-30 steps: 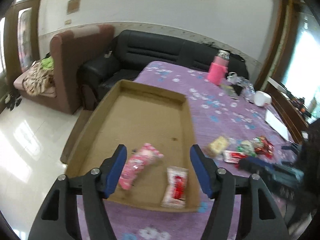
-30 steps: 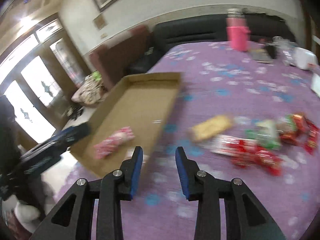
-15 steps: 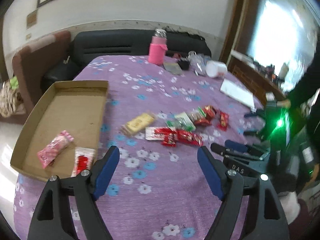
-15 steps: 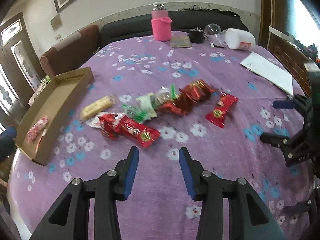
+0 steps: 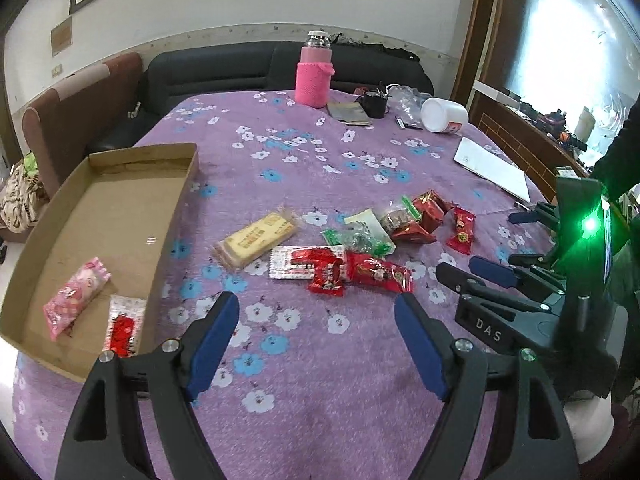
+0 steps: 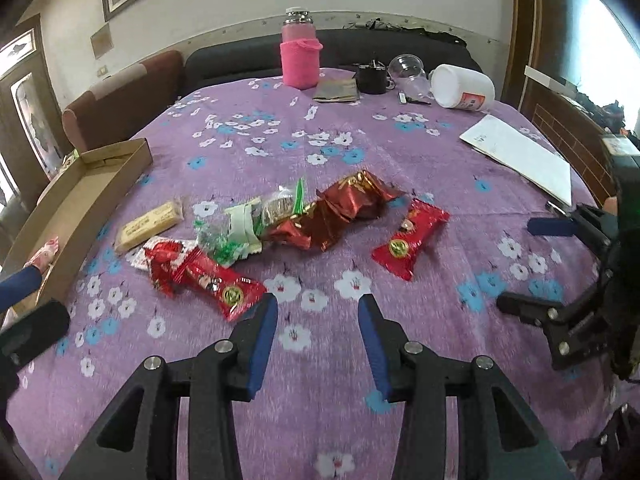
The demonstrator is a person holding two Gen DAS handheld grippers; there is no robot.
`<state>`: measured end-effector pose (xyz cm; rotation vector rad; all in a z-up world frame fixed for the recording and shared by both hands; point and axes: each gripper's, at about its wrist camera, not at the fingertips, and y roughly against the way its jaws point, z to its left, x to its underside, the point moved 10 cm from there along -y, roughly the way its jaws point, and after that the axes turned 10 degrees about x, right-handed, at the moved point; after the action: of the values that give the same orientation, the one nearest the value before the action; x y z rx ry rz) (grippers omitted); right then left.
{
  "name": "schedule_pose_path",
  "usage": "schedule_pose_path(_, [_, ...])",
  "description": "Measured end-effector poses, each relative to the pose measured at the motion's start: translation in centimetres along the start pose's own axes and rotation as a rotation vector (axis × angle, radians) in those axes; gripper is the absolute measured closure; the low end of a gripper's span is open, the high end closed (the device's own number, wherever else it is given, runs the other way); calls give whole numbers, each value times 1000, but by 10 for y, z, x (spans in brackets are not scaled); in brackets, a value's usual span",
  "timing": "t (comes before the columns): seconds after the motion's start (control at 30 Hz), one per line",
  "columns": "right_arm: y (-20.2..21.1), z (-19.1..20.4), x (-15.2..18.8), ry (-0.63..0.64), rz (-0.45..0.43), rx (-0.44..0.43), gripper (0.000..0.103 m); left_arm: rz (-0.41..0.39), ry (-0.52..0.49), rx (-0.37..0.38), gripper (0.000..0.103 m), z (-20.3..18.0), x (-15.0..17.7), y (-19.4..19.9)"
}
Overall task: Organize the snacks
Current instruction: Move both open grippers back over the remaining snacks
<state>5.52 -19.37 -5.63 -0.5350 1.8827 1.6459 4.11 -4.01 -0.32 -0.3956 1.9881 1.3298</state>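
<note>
A shallow cardboard box (image 5: 176, 208) lies at the table's left edge and holds a pink snack pack (image 5: 76, 298) and a red-and-white pack (image 5: 122, 328). Several loose snacks lie mid-table: a yellow bar (image 5: 258, 238), red packs (image 5: 376, 272), a green-white pack (image 5: 360, 236) and a separate red pack (image 6: 410, 238). My left gripper (image 5: 316, 334) is open and empty, above the cloth near the box's near corner. My right gripper (image 6: 316, 330) is open and empty, just short of a red pack (image 6: 224, 286).
A pink-sleeved flask (image 5: 314, 74), a black cup (image 5: 374, 104), a clear cup, a white jar on its side (image 5: 444, 114) and a white sheet of paper (image 5: 494, 168) stand at the table's far side. A sofa and an armchair lie behind. Another gripper set (image 6: 568, 316) rests at right.
Both grippers have swung from the cardboard box to the right, toward the loose snack pile. The pile now sits ahead of both. Both stay open and empty.
</note>
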Motion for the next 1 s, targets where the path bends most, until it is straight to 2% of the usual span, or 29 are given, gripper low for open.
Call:
schedule_pose_path(0.13, [-4, -8, -3, -13, -24, 22, 59, -17, 1, 13, 24, -5, -3, -12])
schedule_pose_path(0.4, [-15, -21, 0, -68, -15, 21, 59, -20, 19, 44, 24, -9, -11, -38])
schedule_pose_path(0.67, [-9, -29, -6, -84, -77, 57, 59, -110, 15, 26, 24, -1, -17, -36])
schedule_pose_path(0.8, [-8, -32, -7, -109, -84, 59, 59, -220, -11, -44, 23, 5, -27, -12])
schedule_pose_path(0.87, [-7, -33, -7, -115, -90, 61, 59, -300, -34, -96, 18, 4, -34, 5])
schedule_pose_path(0.93, [-6, -33, -8, -116, -101, 67, 59, -365, -50, -135, 6, 4, -39, 19])
schedule_pose_path(1.0, [-4, -32, -9, -109, -106, 64, 59, -418, -71, -176, 3, 4, -43, 31])
